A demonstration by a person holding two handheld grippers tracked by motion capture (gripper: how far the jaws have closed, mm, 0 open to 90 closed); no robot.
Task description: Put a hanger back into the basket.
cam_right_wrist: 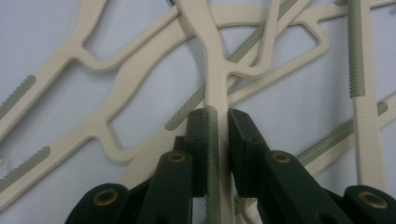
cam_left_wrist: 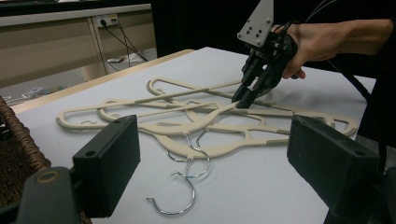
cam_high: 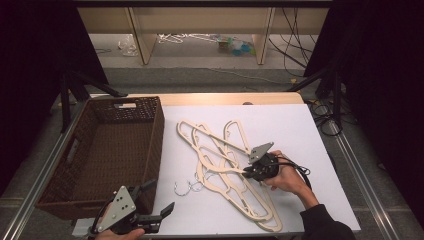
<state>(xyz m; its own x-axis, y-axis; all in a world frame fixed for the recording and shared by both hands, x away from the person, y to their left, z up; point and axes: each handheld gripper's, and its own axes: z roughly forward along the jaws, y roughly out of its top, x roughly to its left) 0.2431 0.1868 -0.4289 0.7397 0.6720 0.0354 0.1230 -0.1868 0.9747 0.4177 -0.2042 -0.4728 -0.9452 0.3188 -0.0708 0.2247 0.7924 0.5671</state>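
Hidden: we cannot sort out how many cream hangers (cam_high: 227,165) lie tangled; their wire hooks (cam_left_wrist: 184,186) overlap too.
Basket: the brown wicker basket (cam_high: 150,145) at the table's left looks empty to us.
Held hanger: its arm (cam_right_wrist: 217,98) runs straight away from the right gripper (cam_high: 248,173), on the white table (cam_high: 300,130), right of centre.
Right jaws: pressed onto that arm.
Left jaws: the left gripper (cam_high: 157,200) stands wide, holding nothing.

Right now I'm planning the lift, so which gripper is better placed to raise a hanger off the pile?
Right. The right gripper is already shut on a hanger arm; the left gripper hangs open beside the basket.
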